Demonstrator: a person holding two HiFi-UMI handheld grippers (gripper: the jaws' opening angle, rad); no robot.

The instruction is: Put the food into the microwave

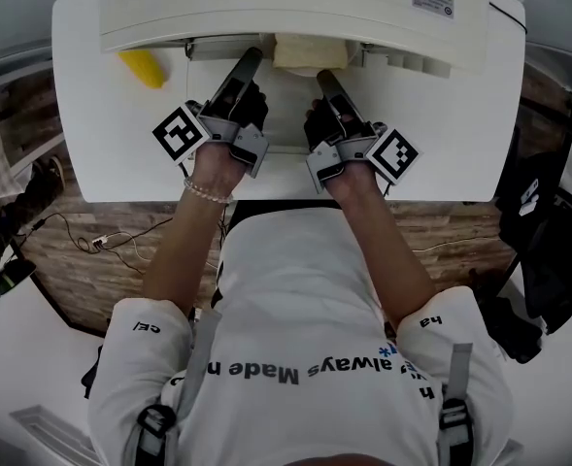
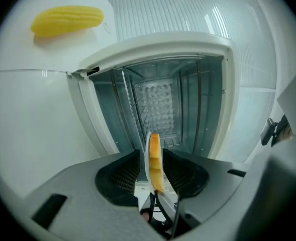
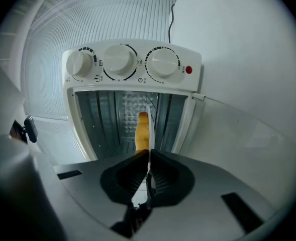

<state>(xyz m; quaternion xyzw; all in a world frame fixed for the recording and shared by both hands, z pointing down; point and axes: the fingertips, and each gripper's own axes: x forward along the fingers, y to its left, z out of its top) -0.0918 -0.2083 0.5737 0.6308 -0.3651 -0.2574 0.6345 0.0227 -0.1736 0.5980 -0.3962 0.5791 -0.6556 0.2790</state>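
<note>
A white toaster-style oven (image 1: 295,8) (image 3: 132,67) with three knobs stands open, its wire-racked chamber (image 2: 163,104) empty. At its mouth is a thin white plate (image 1: 310,54) carrying a slice of orange-brown food (image 2: 154,154) (image 3: 142,129). It is seen edge-on in both gripper views. My right gripper (image 1: 324,78) (image 3: 148,167) is shut on the plate's rim. My left gripper (image 1: 252,58) (image 2: 152,177) has its jaws spread, with the plate's other rim and the food between them. A yellow corn cob (image 1: 142,66) (image 2: 67,20) lies on the table left of the oven.
The white table (image 1: 82,115) carries only the oven and the corn. The oven's door (image 3: 238,129) is swung fully open below the plate. Cables (image 1: 101,241) lie on the wooden floor at the left, and black gear (image 1: 548,250) stands at the right.
</note>
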